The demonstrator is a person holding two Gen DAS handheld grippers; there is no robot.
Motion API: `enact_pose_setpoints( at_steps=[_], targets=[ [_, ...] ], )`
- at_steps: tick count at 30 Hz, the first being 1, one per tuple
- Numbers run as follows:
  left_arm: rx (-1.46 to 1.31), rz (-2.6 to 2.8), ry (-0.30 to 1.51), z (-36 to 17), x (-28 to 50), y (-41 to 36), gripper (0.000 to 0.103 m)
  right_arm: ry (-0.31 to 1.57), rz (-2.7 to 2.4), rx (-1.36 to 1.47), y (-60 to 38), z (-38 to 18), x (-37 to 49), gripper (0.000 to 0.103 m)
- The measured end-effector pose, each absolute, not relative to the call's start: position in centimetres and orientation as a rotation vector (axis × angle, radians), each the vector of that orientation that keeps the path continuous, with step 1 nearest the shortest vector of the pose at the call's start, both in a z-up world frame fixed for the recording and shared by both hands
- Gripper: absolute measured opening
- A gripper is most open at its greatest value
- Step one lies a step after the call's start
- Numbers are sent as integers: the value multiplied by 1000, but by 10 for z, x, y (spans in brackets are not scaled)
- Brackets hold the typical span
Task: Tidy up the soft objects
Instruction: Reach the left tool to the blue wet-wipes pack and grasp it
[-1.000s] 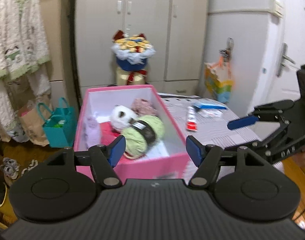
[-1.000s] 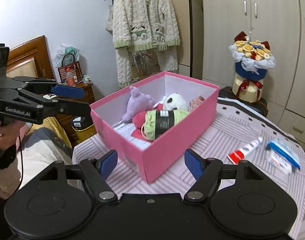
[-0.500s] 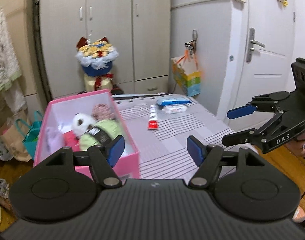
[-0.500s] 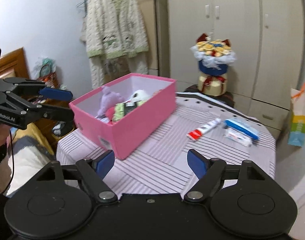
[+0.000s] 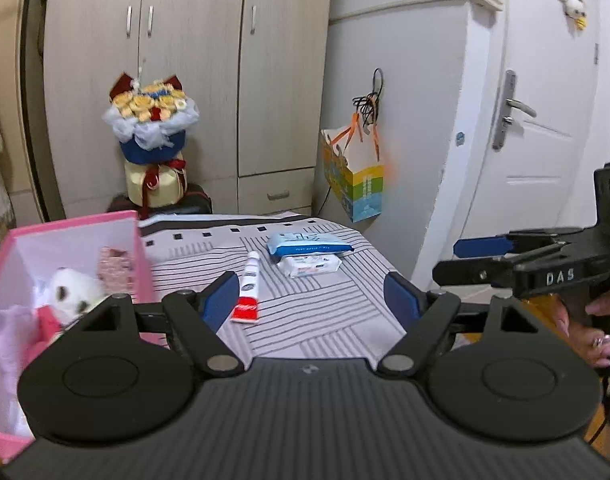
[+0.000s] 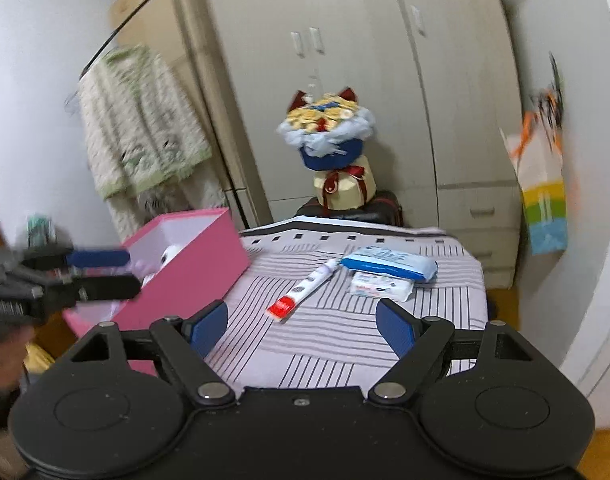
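Both grippers, left (image 5: 311, 294) still widening and right (image 6: 301, 322) spread, hold nothing; tube (image 6: 305, 289) lies at twelve o'clock of the right gripper, long axis toward one o'clock.

Left gripper (image 5: 311, 296) jaws opening, nothing between, over striped table (image 5: 325, 320). Landmark: pink box (image 5: 137, 248) at table's left, plush toys inside. Tube (image 5: 249, 286) just right of box; wipes packs (image 5: 307, 252) further right. Right gripper (image 5: 481, 258) far right, empty.
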State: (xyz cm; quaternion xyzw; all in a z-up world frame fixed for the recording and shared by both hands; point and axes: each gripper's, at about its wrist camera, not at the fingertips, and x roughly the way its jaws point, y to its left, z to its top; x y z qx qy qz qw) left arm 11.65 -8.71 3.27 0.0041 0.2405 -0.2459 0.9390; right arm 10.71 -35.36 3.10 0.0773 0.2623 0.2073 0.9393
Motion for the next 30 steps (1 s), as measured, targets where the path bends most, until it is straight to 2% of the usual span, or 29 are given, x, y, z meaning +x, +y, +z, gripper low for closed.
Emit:
enact_pose_setpoints(
  at_steps=[5,13,20,30],
  targets=[
    [-73,-505,560,17,165,-111,79,584,404,246,-378,16,159,78],
    [-212,-421,610,-3,234,-137,75,652,366,345,-403,-19,229,50],
    [-307,-361,670,-22,290,-162,71,643,328,366,-412,-46,274,48],
    [-411,-290,759,-64,347,-164,62,739,322,449,-415,-74,321,51]
  ],
)
